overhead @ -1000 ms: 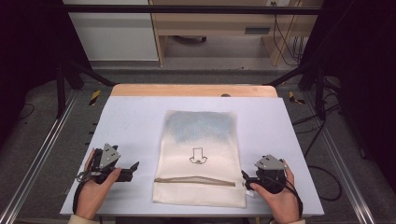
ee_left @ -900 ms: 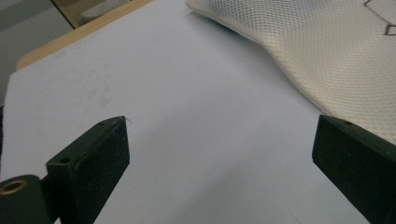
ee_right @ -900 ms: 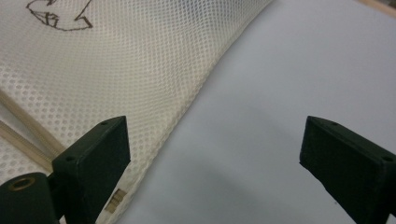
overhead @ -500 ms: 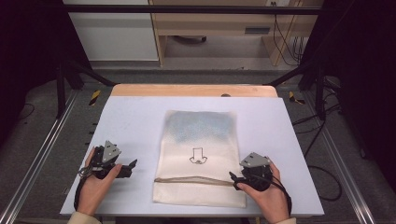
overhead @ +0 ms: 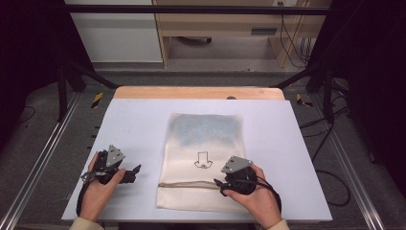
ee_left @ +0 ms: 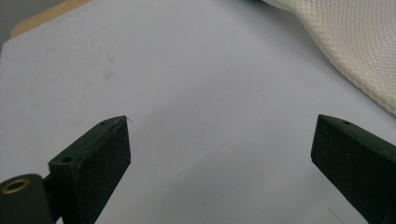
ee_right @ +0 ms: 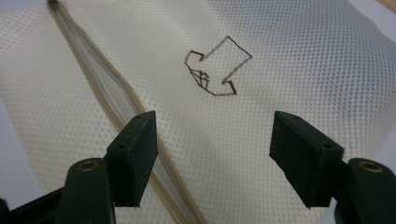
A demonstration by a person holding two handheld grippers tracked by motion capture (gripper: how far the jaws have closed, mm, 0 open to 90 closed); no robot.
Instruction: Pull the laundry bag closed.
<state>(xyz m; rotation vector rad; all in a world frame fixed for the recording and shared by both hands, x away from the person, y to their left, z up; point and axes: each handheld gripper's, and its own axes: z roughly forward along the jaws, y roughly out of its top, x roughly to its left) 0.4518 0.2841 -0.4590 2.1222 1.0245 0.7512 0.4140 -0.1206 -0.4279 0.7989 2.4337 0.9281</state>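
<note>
Two grippers flank a cream mesh bag [overhead: 203,160] lying flat on the white table [overhead: 297,158]. Over the bag's near right part, by its zipper [ee_right: 105,100], the right gripper [overhead: 221,182] hangs with jaws spread. Left of the bag the left gripper [overhead: 136,170] sits gaping above bare table.

We see a mesh bag [overhead: 203,160] lying mid-worktop [overhead: 139,120].
The left tool [overhead: 134,170] sits on the worktop left of the bag; the right tool [overhead: 218,183] rests over the bag's near right part.
</note>
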